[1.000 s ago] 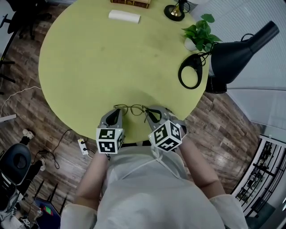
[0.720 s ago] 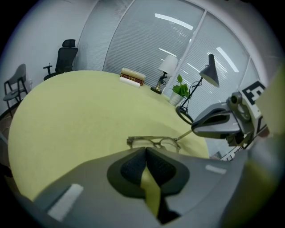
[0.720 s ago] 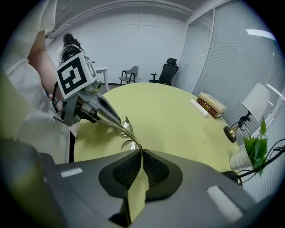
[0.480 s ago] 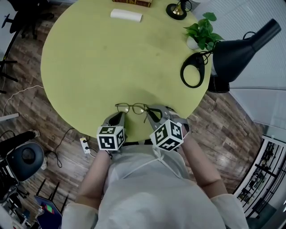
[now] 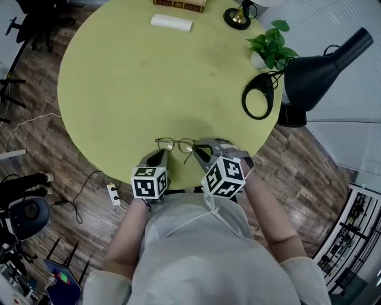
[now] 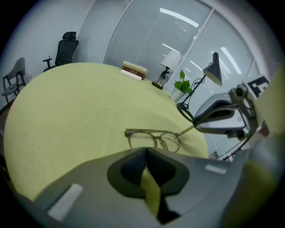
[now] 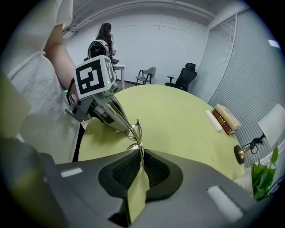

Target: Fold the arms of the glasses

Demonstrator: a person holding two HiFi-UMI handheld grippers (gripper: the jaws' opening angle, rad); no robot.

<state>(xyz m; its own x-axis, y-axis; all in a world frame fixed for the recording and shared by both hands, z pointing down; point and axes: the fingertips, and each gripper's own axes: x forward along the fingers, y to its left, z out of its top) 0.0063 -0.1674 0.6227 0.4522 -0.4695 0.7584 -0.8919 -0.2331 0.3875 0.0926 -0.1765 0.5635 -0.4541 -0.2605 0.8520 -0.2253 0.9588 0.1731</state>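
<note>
Thin metal-framed glasses point(image 5: 175, 144) lie on the round yellow-green table point(image 5: 149, 83) near its front edge, lenses facing away from me. My right gripper point(image 5: 199, 152) is shut on the glasses' right arm; in the right gripper view the thin wire arm point(image 7: 139, 138) runs straight between the pads. My left gripper point(image 5: 161, 156) sits just behind the frame's left end, jaws shut with nothing seen between them. In the left gripper view the glasses point(image 6: 153, 138) lie just ahead of the closed pads, and the right gripper point(image 6: 218, 118) holds the arm at the right.
A black desk lamp point(image 5: 321, 65) and its ring-shaped base point(image 5: 257, 95) stand at the table's right edge beside a potted plant point(image 5: 271, 47). A white case point(image 5: 171, 22), books point(image 5: 178, 5) and a brass lamp base point(image 5: 237, 16) sit at the far side. The table's edge lies under both grippers.
The left gripper has sunk a little behind the frame's left end. The right gripper has rolled slightly while staying on the arm. The glasses have hardly shifted.
</note>
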